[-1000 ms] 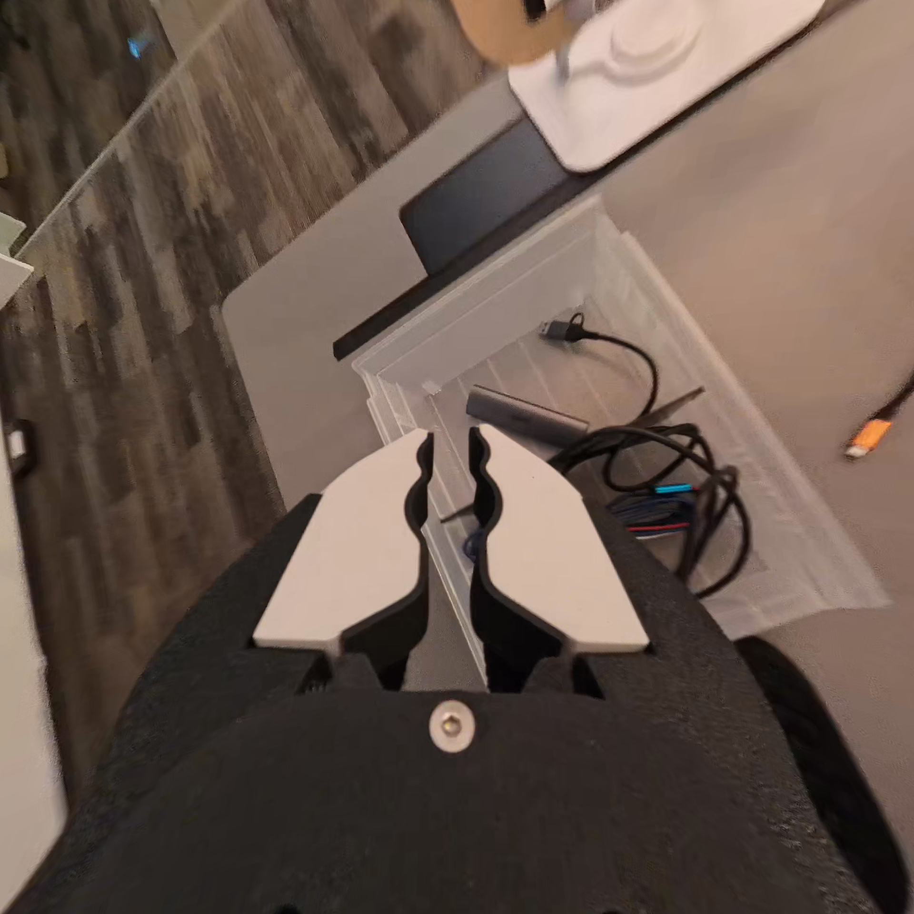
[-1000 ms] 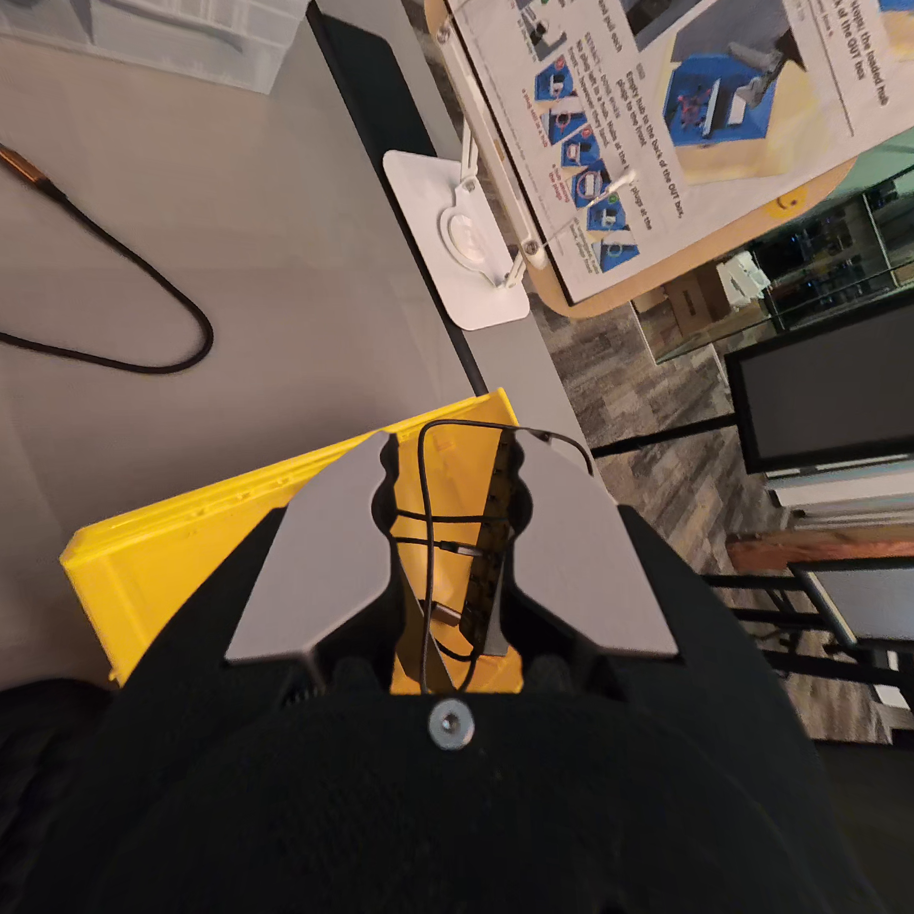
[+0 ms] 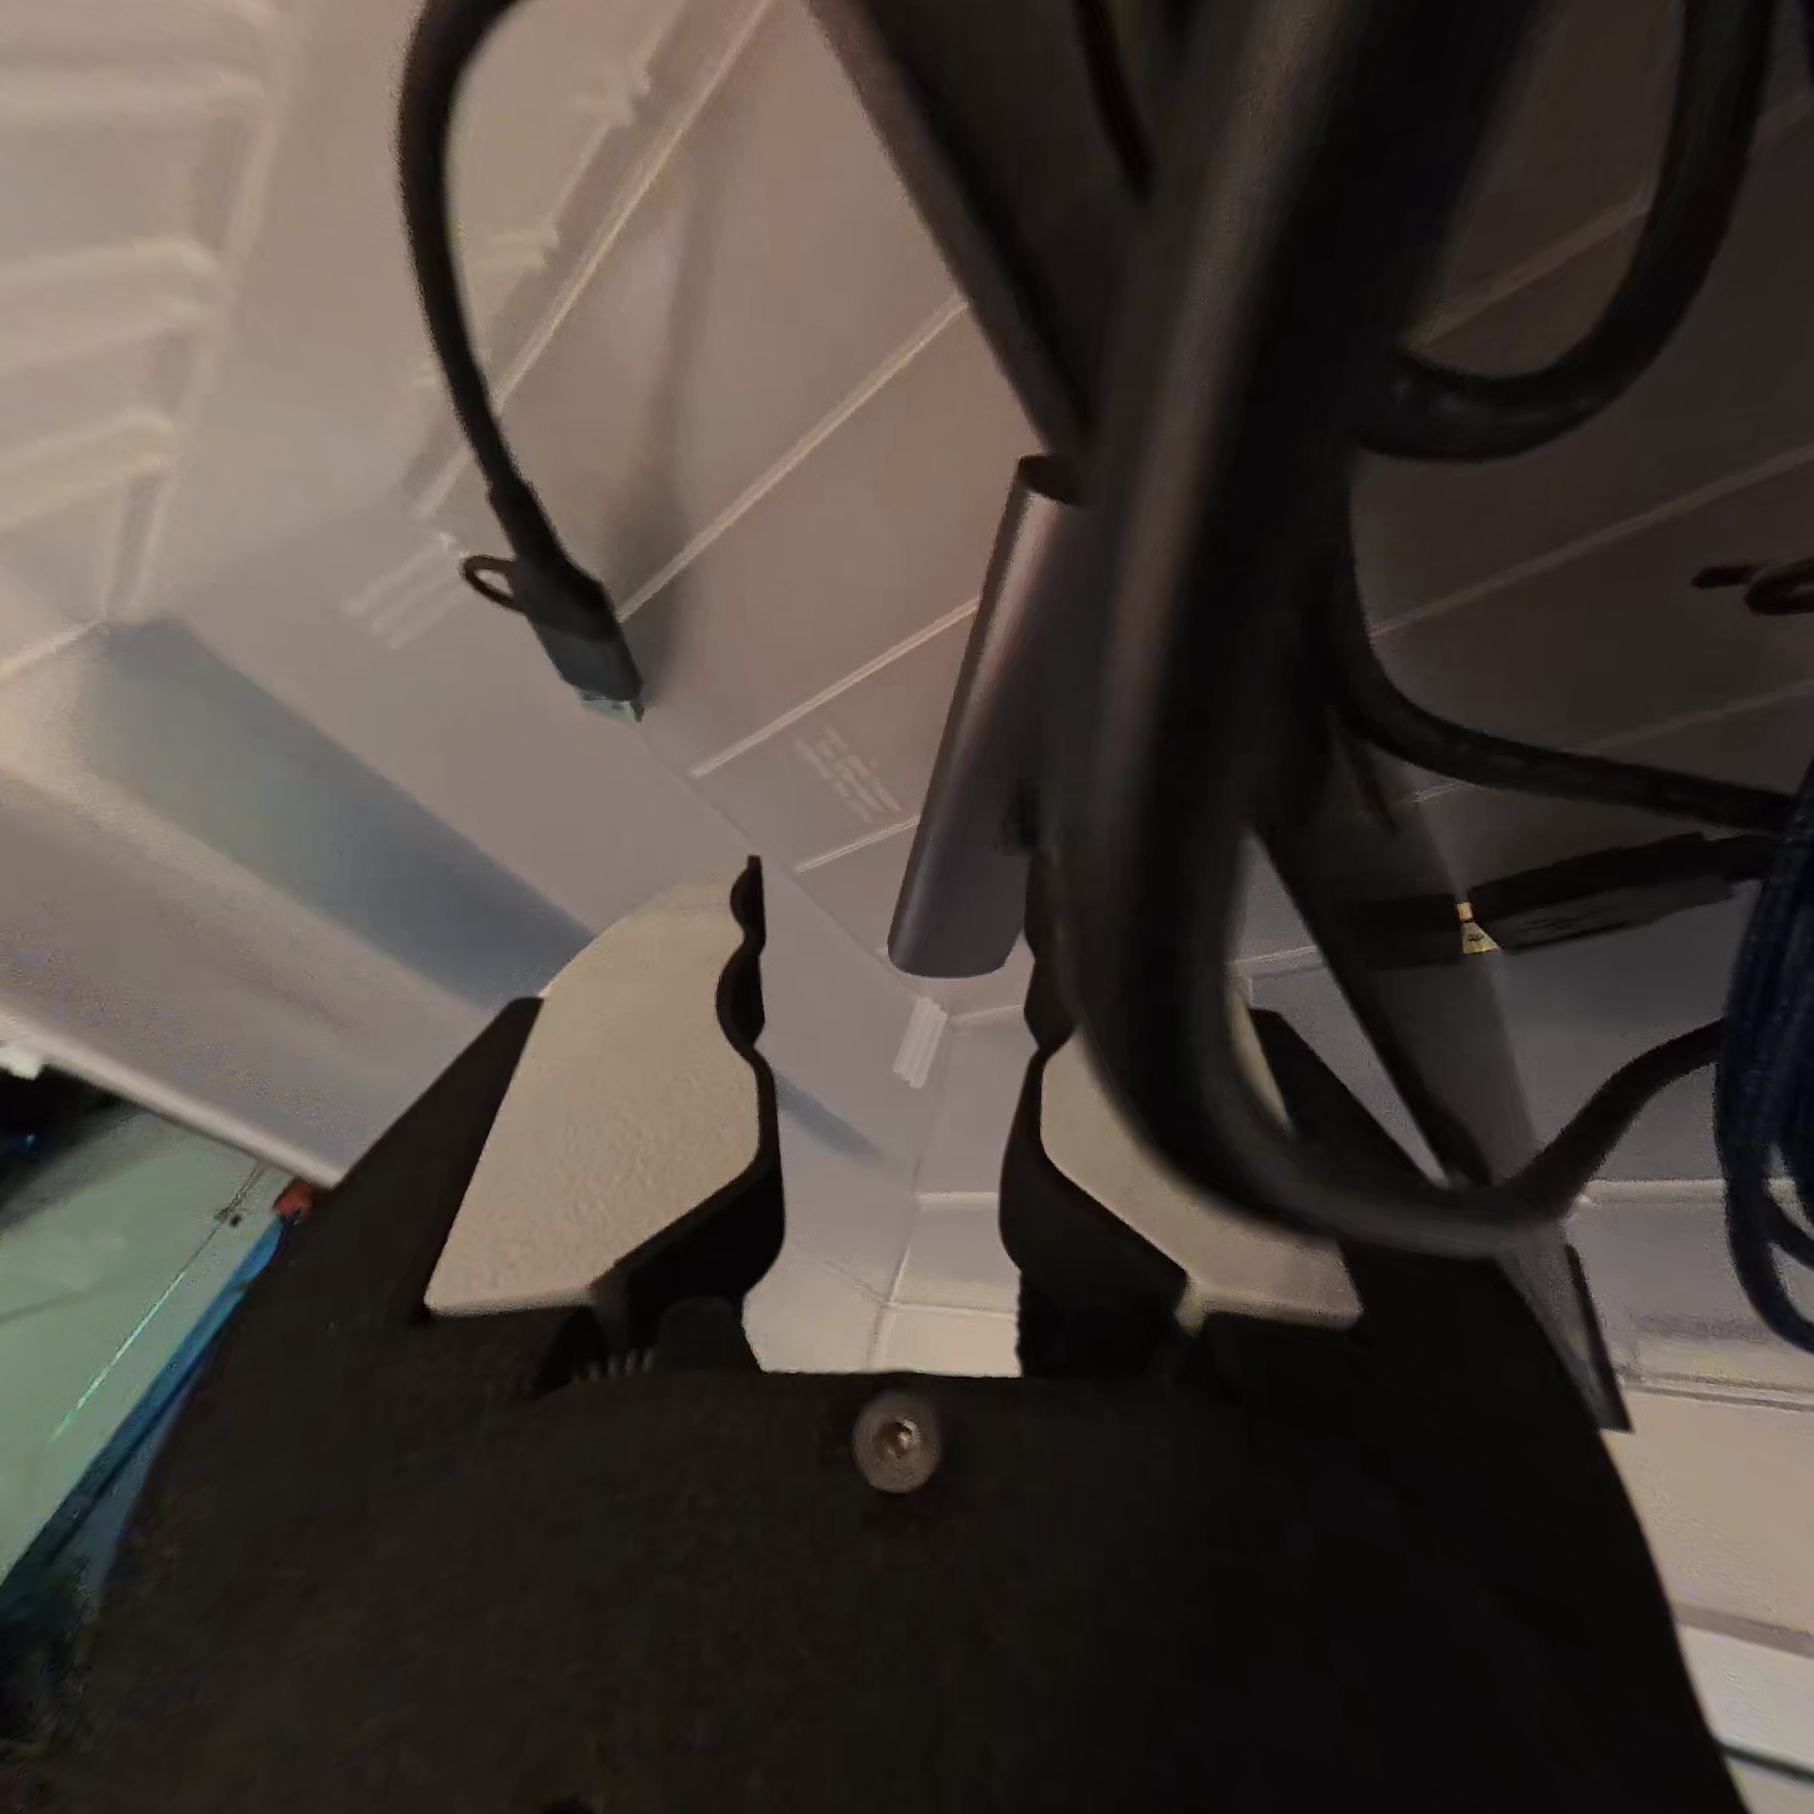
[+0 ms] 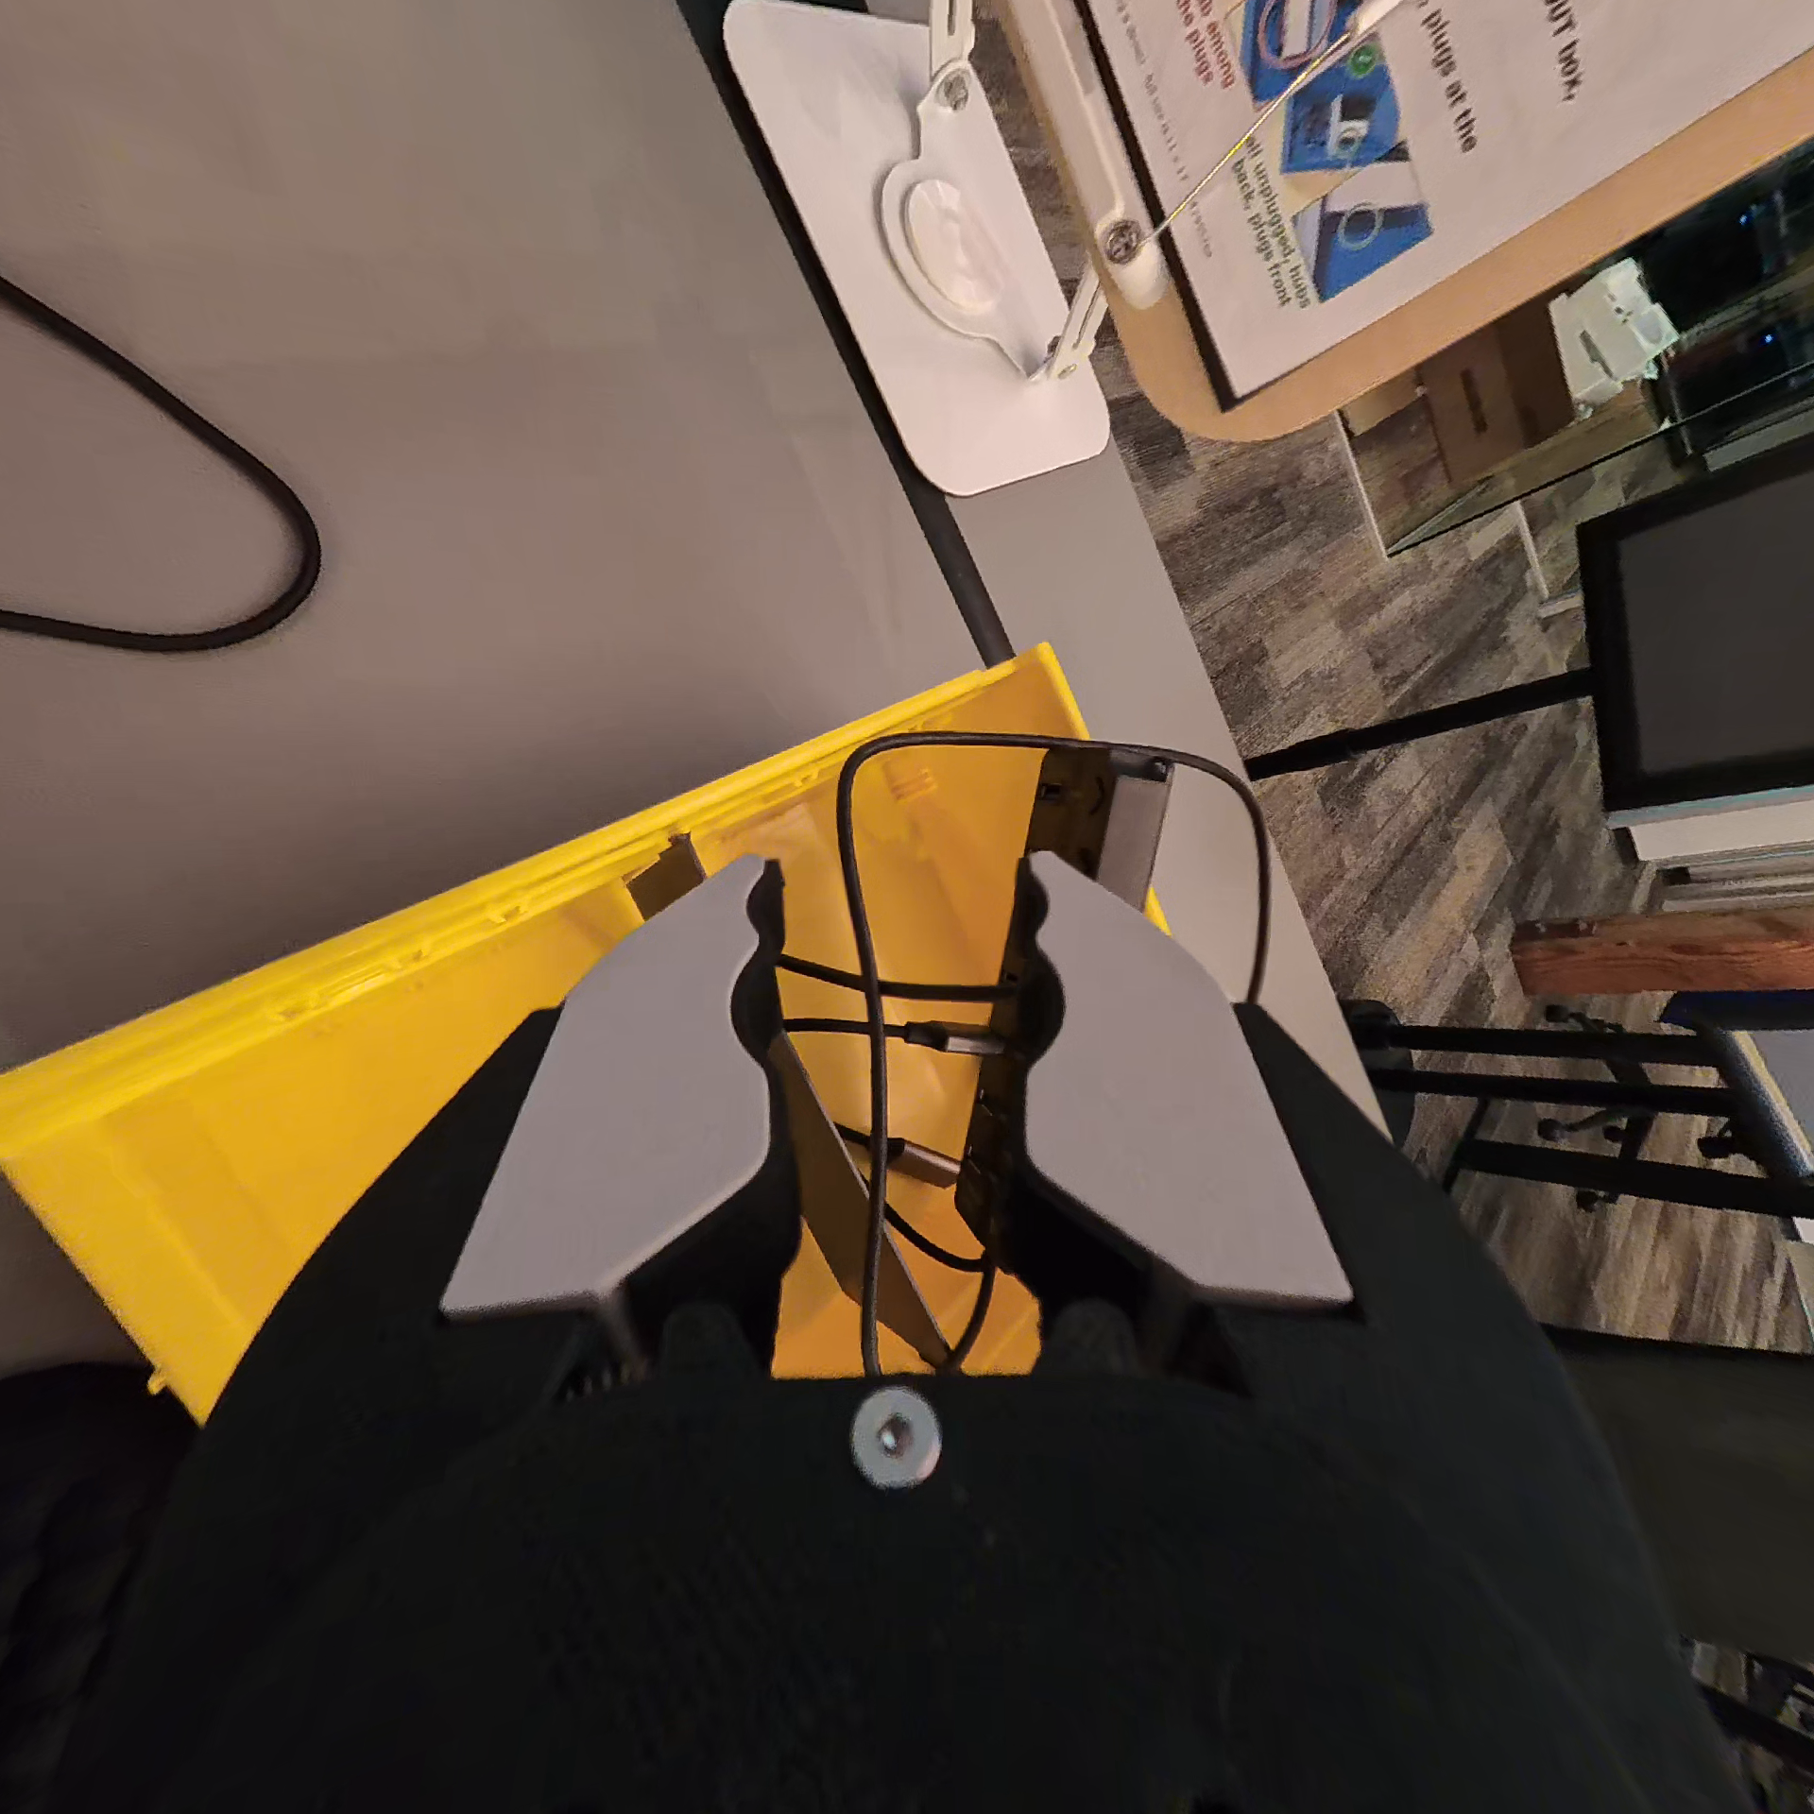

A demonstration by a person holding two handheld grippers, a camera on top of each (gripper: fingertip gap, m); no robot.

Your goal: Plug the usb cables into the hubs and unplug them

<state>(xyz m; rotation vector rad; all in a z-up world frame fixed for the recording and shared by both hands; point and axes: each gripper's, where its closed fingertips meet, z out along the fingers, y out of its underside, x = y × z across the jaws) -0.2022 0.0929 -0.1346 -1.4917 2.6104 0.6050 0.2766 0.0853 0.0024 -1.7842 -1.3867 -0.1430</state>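
Note:
In the left wrist view my left gripper [image 3: 888, 883] is open, low inside the clear plastic bin [image 3: 245, 834]. The end of a grey hub [image 3: 967, 785] lies just ahead of the gap, near the right finger. A bundle of black cables [image 3: 1178, 687] drapes over that finger and hides its tip. A loose black USB plug [image 3: 589, 648] lies to the left. In the right wrist view my right gripper [image 4: 895, 869] is open over the yellow bin [image 4: 294, 1129]. A dark hub [image 4: 1129, 815] with thin black cables [image 4: 864, 982] plugged in lies there, along the right finger.
A black cable loop [image 4: 245, 589] lies on the grey table [image 4: 540, 393]. A white stand base [image 4: 923, 245] holds an instruction board [image 4: 1374, 147] at the table's far edge. A blue braided cable [image 3: 1767, 1080] and another black plug [image 3: 1590, 903] lie in the clear bin. The tips of one gripper are about 50 cm away from the tips of the other. My left tips are about 50 cm from the dark hub [image 4: 1129, 815], my right tips only 10 cm.
My left gripper has moved forward and down into the clear bin, right up to the hub and cables, and has opened wider. My right gripper stays open over the yellow bin, slightly shifted.

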